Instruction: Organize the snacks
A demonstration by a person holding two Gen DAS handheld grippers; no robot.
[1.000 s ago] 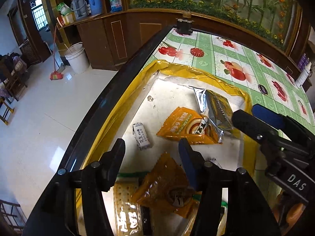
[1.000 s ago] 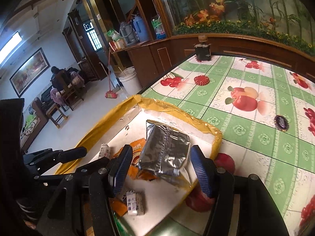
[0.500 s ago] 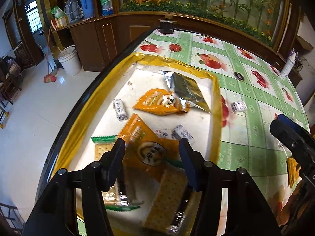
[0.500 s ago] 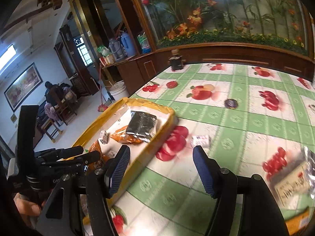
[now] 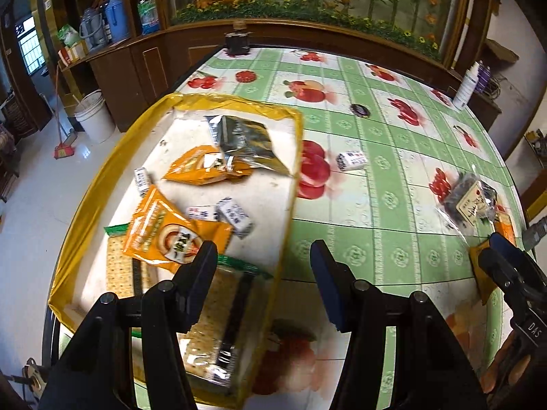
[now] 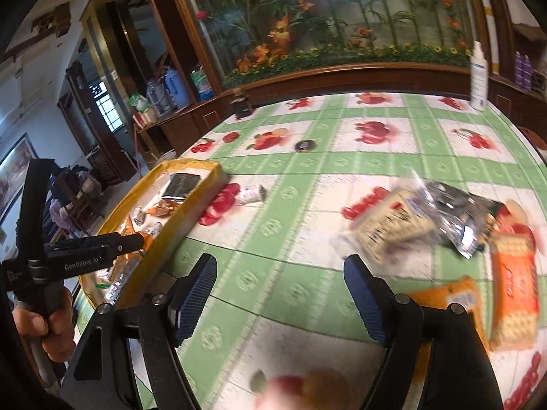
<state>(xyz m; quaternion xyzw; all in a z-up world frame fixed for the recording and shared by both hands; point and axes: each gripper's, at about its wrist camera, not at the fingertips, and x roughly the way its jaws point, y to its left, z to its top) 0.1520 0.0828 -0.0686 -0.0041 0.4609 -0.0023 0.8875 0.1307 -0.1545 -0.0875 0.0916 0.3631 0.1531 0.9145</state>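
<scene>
A yellow-rimmed tray (image 5: 102, 171) (image 6: 191, 201) at the table's left edge holds a silver packet (image 5: 246, 143), orange packets (image 5: 164, 232), cracker packs (image 5: 218, 324) and small white candies (image 5: 236, 215). My left gripper (image 5: 263, 273) is open and empty above the tray's near right rim. My right gripper (image 6: 280, 294) is open and empty over the tablecloth. Loose snacks lie to its right: a clear bag of pale biscuits (image 6: 393, 222), a dark foil packet (image 6: 458, 212), an orange cracker pack (image 6: 516, 290). One white candy (image 5: 352, 160) (image 6: 251, 194) lies beside the tray.
The green fruit-print tablecloth (image 6: 307, 273) covers a round table. A white bottle (image 6: 478, 78) stands at the far right edge and a dark jar (image 6: 241, 106) at the back. A small dark disc (image 5: 360, 110) lies mid-table. The floor drops off left of the tray.
Both grippers have pulled back from the tray and swung right. The silver packet that lay between the right fingers now lies in the tray. The loose snacks at right have come into view.
</scene>
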